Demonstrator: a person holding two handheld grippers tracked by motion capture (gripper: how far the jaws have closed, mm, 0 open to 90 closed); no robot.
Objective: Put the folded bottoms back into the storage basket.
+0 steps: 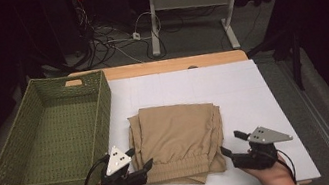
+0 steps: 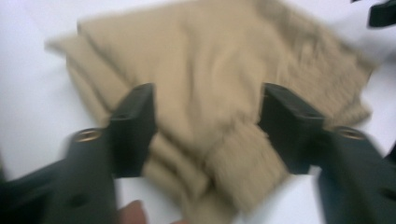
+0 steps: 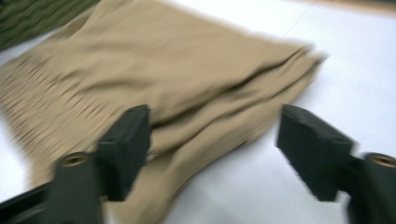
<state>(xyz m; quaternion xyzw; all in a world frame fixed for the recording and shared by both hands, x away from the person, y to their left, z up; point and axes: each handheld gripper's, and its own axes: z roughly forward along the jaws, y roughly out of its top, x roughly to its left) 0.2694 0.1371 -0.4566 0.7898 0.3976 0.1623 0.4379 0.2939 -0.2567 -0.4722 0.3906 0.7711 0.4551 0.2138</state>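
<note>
The folded garment (image 1: 176,138) was plain tan, the woven basket (image 1: 53,136) olive green, the table cover (image 1: 255,102) white, both grippers' bodies black with grey plates.

Both hands are bare, no sleeves showing. The left gripper (image 1: 137,161) and right gripper (image 1: 233,144) are black, each topped by a grey three-cornered plate with small dark dots, perhaps screws. Brass-coloured fittings sit behind blocky jaws; a black cable trails from each.

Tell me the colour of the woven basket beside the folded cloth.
Olive green. The basket shows best in the high view.
</note>
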